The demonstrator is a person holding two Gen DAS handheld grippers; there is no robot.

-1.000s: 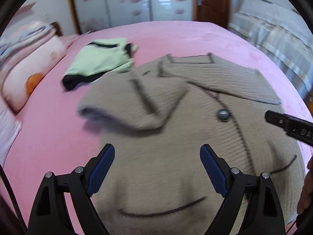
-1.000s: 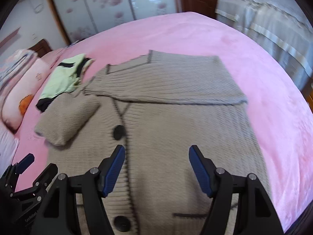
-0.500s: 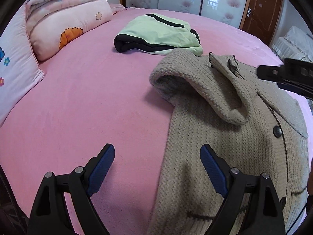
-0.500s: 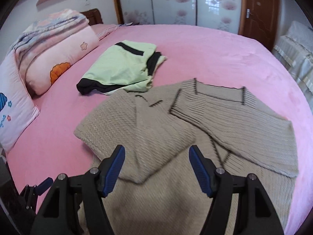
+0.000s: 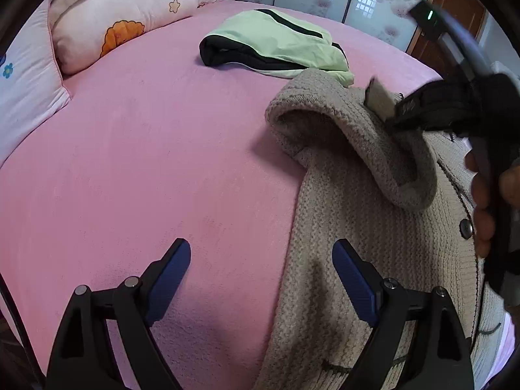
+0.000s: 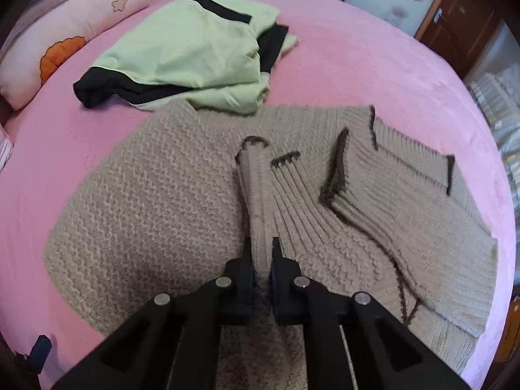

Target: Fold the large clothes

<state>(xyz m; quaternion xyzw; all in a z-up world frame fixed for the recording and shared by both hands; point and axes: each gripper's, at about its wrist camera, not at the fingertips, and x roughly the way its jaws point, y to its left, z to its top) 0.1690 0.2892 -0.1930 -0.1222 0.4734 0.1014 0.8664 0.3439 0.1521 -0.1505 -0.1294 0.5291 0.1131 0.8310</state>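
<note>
A beige knit cardigan (image 6: 156,201) with dark trim and buttons lies on the pink bed. Both sleeves are folded across its front. My right gripper (image 6: 261,248) is shut on a ribbed fold of the cardigan near the collar; it also shows at the right of the left wrist view (image 5: 455,110). My left gripper (image 5: 261,269) is open and empty, low over the cardigan's left side edge (image 5: 325,260), one finger over the sheet and one over the knit. The folded left sleeve (image 5: 351,136) bulges up just beyond it.
A folded light-green garment with black bands (image 6: 191,55) lies on the pink bed (image 5: 146,162) just beyond the cardigan. A pink pillow with an orange flower (image 5: 117,26) sits at the far left. Wardrobe doors and a brown door stand behind.
My right gripper moved in over the collar area and shut on a ribbed fold of the cardigan. My left gripper stayed open and shifted a little closer along the cardigan's left edge.
</note>
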